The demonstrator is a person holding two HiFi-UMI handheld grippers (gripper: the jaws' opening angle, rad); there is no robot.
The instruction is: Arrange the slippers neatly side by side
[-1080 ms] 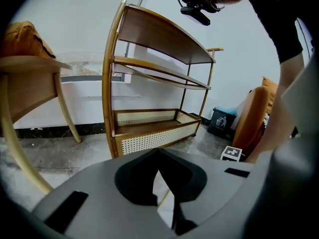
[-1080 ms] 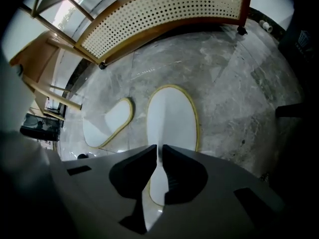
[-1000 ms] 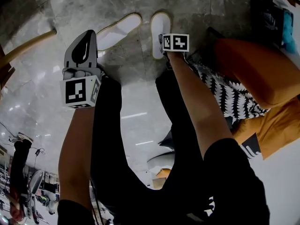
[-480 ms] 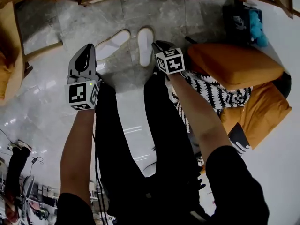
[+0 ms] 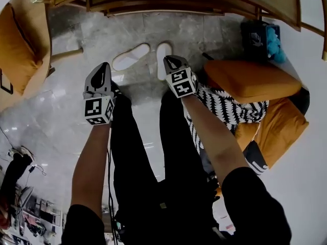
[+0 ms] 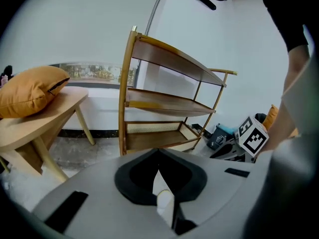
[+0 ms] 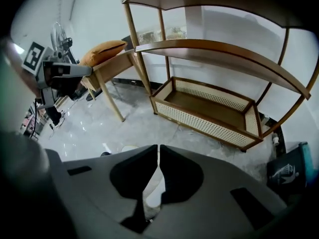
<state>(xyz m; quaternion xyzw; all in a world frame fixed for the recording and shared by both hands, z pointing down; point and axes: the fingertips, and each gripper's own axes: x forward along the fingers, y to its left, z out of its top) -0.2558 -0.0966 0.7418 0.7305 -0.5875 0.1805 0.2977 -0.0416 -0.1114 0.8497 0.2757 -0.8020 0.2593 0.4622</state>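
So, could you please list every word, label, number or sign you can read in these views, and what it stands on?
No text here can be read.
Dark bag with a white print, beside the wooden shelf unit: print too blurred to read.
Black-and-white patterned cubes: coded squares only, no letters or numbers.

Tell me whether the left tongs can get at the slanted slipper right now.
Probably yes: only bare floor lies between the left tongs and the slanted slipper. Their jaws are shut, though, so they must open and dip first.
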